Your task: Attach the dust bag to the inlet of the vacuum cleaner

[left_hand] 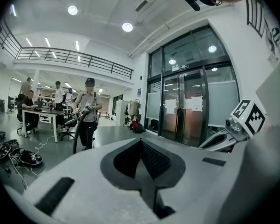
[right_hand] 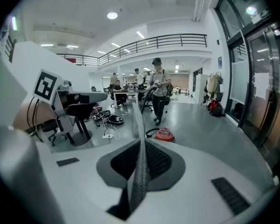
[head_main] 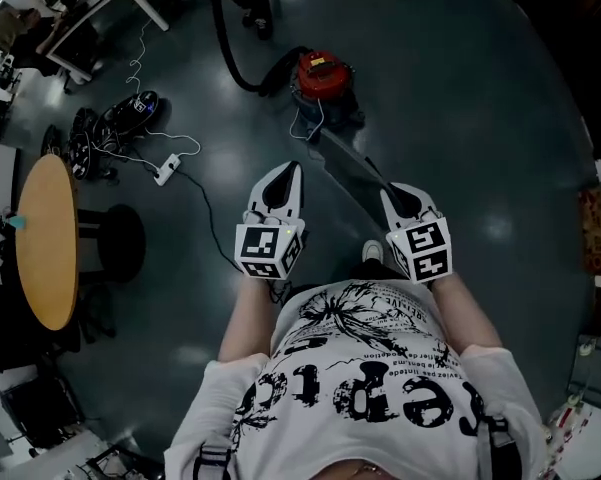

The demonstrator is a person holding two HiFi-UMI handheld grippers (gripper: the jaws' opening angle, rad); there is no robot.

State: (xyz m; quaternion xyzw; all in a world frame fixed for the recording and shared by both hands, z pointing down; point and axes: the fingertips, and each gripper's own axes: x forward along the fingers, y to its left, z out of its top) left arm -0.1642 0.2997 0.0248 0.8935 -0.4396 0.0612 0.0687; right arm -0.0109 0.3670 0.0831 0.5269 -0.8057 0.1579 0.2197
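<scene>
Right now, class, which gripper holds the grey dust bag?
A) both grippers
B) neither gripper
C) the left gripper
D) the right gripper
D: the dust bag stands edge-on, clamped between the jaws of the right gripper, while the left gripper is shut with nothing between its jaws.

Wearer: white short-sleeved T-shirt (head_main: pixel 370 398) with black printed lettering and a spiky plant drawing. Dark buckled shoulder straps (head_main: pixel 212 460) at 7 and 5 o'clock of the head view. Pale shoe toe (head_main: pixel 372 251).
Tools: left gripper (head_main: pixel 290 175) and right gripper (head_main: pixel 394 196). Both have white pointed moulded shells, dark grey recesses and black textured pads. Each is backed at 6 o'clock by a white cube (head_main: pixel 267 250) bearing black square markers.
</scene>
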